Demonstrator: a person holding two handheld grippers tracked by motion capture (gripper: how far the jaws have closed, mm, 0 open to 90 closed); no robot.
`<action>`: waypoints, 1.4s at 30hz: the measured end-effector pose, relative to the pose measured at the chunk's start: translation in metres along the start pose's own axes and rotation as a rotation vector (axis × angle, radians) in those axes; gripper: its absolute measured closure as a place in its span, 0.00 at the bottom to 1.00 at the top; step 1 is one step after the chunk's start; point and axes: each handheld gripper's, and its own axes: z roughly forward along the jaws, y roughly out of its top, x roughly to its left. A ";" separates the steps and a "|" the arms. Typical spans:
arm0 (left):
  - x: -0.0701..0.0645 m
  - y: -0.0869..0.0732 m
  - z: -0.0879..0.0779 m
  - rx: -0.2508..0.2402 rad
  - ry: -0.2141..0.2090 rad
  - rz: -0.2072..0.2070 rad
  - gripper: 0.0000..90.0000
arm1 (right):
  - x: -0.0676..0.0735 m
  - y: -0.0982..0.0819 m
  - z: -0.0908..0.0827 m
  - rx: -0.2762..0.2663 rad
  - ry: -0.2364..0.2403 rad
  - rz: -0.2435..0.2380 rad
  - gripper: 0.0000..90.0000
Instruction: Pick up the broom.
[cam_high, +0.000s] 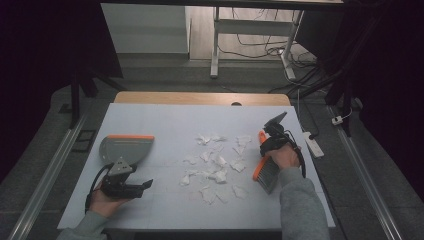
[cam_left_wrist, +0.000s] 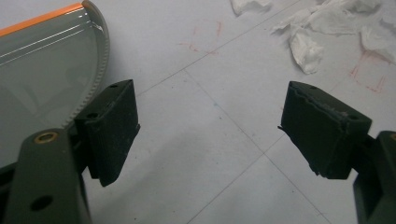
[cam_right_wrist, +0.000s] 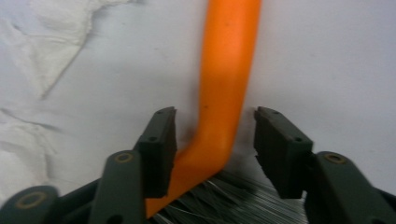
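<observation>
Brush lies at the right of the white table, orange handle pointing far, grey bristles near. Right gripper straddles the handle at its bend; jaws part-spread, left pad just beside the handle, right pad clear. Paper scraps scattered mid-table, left of the brush. Left gripper hovers near-left, jaws spread wide over bare surface, dustpan just beyond it.
</observation>
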 end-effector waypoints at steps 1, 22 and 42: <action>0.000 0.000 0.000 0.000 0.000 0.000 0.22 | 0.001 0.000 0.001 0.003 -0.013 0.001 0.59; 0.002 0.000 0.001 0.007 0.007 0.001 0.22 | -0.001 -0.007 -0.011 -0.013 0.059 -0.069 0.79; 0.002 0.001 0.004 0.014 0.032 0.001 0.22 | -0.025 -0.052 -0.068 -0.384 0.334 -0.069 0.79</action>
